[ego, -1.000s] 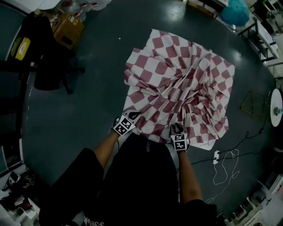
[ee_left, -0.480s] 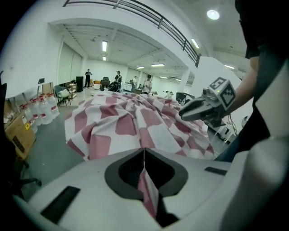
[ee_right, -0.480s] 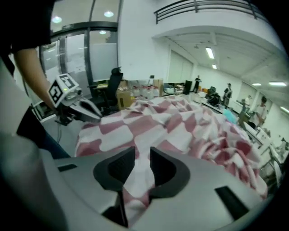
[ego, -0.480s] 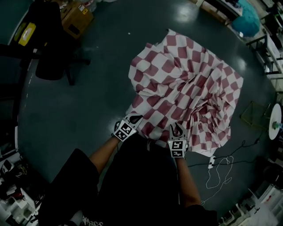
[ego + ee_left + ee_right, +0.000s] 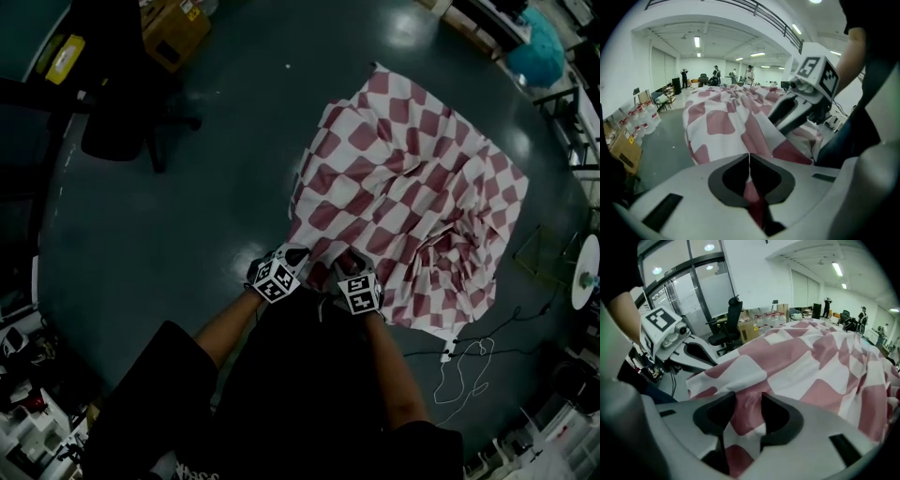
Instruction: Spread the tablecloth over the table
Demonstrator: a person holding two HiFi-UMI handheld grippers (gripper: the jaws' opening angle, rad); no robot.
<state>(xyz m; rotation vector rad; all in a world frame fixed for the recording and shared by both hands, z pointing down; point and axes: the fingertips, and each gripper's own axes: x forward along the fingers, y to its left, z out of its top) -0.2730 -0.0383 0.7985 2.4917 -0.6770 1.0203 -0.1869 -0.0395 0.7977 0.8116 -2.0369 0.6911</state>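
A red-and-white checked tablecloth (image 5: 412, 197) lies rumpled over the table, which it hides. My left gripper (image 5: 295, 251) is at the cloth's near edge and shut on a fold of it (image 5: 749, 161). Close to its right is my right gripper (image 5: 349, 259). Its jaws have just been opening and stand apart, with a bunch of cloth (image 5: 743, 411) loose between them. The left gripper view shows the tablecloth (image 5: 726, 122) running away over the table, with the right gripper (image 5: 787, 115) beside it. In the right gripper view the tablecloth (image 5: 811, 362) fills the right side and the left gripper (image 5: 701, 357) rests at its edge.
A black office chair (image 5: 117, 122) and a cardboard box (image 5: 173, 28) stand on the floor at upper left. A white cable with a power strip (image 5: 464, 361) lies on the floor at lower right. People (image 5: 717, 75) stand far off in the hall.
My right gripper has slid left along the near edge until it is next to the left gripper, and its jaws have opened. The cloth's near part is more stretched out.
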